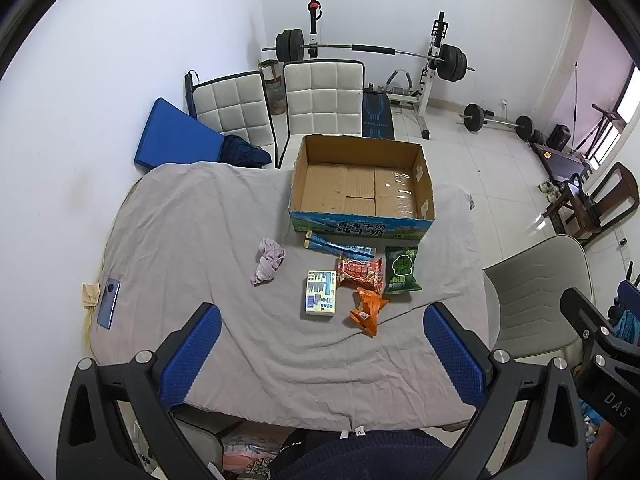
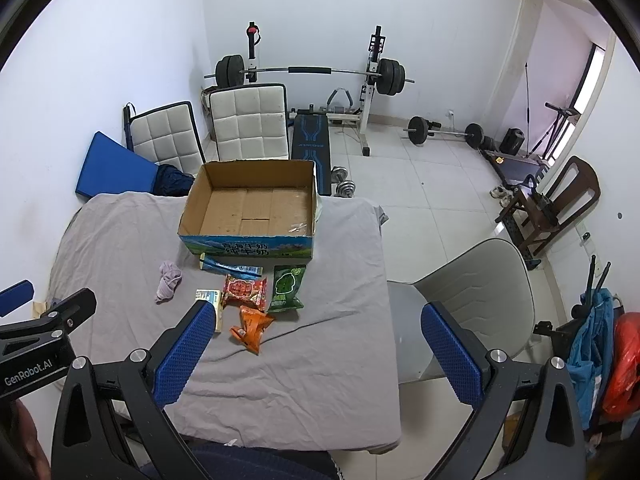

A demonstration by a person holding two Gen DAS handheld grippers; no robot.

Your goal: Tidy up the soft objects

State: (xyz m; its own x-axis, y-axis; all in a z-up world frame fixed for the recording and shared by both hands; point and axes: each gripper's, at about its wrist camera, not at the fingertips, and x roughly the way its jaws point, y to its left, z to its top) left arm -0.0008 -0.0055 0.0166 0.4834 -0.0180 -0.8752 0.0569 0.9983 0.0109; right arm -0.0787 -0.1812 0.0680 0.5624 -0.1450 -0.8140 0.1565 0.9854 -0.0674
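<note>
An open, empty cardboard box [image 1: 362,184] [image 2: 248,204] stands on the grey-covered table. In front of it lie a long blue packet [image 1: 340,245] [image 2: 230,267], a red snack bag [image 1: 360,274] [image 2: 244,290], a green snack bag [image 1: 402,270] [image 2: 287,288], an orange snack bag [image 1: 367,310] [image 2: 252,326], a pale flat box [image 1: 320,293] [image 2: 210,298] and a crumpled pink cloth [image 1: 267,266] [image 2: 168,280]. My left gripper [image 1: 322,354] is open and empty above the table's near part. My right gripper [image 2: 318,354] is open and empty, to the right of the items.
A phone [image 1: 109,303] lies at the table's left edge. A grey chair [image 1: 536,296] [image 2: 476,292] stands right of the table. Two white padded chairs [image 1: 320,96] and a blue mat [image 1: 176,140] stand behind. Weight equipment [image 2: 312,76] fills the far floor.
</note>
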